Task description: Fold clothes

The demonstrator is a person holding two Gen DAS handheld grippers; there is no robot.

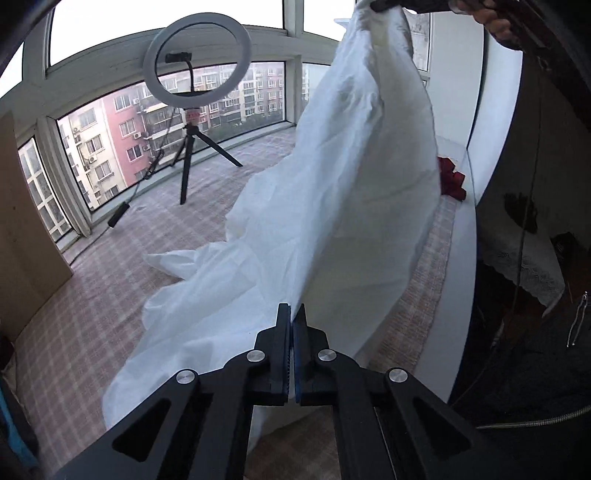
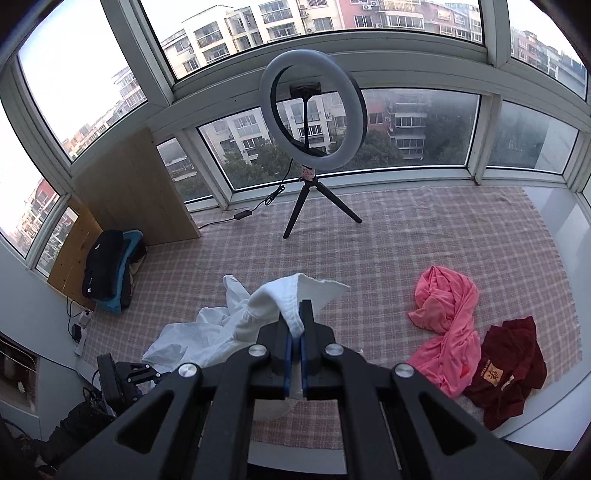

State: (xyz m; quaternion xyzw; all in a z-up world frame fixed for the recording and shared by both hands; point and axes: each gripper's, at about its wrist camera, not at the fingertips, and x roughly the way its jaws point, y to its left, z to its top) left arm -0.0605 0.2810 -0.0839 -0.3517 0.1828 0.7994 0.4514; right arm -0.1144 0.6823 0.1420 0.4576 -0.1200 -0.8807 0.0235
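A white garment hangs in a long drape over the checked cover. At the bottom of the left wrist view, my left gripper is shut on its lower edge. At the top of that view my right gripper, held by a hand, lifts the upper end. The right wrist view shows my right gripper shut on the garment's thick white hem. The rest of the white garment trails down to the left. There the left gripper shows only in part.
A pink garment and a dark red garment lie crumpled on the checked cover at the right. A ring light on a tripod stands by the windows. A wooden board and a dark pile sit at the left.
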